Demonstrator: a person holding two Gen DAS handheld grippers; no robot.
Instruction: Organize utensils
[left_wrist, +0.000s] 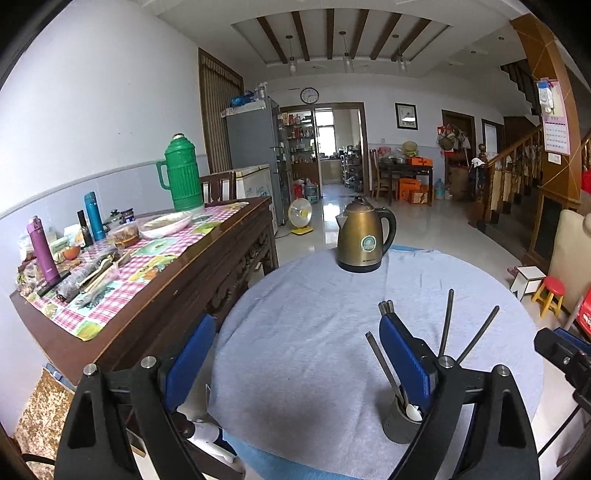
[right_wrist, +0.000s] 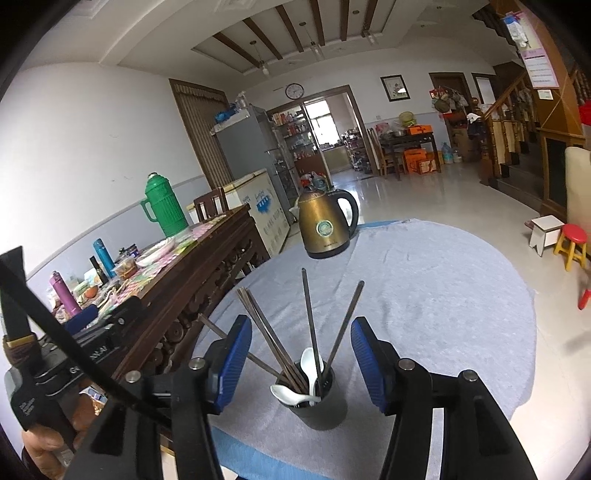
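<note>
A dark grey utensil cup (right_wrist: 320, 400) stands on the round table's light blue cloth (right_wrist: 424, 295). It holds several dark chopsticks (right_wrist: 309, 321) that fan upward and white spoons (right_wrist: 291, 394). My right gripper (right_wrist: 301, 354) is open and empty, its blue pads either side of the cup, just behind it. In the left wrist view the cup (left_wrist: 400, 421) sits behind the right pad of my left gripper (left_wrist: 295, 354), which is open and empty, with the chopsticks (left_wrist: 447, 325) sticking up.
A brass kettle (left_wrist: 364, 236) stands at the table's far edge, also in the right wrist view (right_wrist: 327, 225). A wooden sideboard (left_wrist: 155, 258) with a green thermos (left_wrist: 183, 173), bottles and dishes runs along the left. Small stools (right_wrist: 570, 243) stand on the floor at right.
</note>
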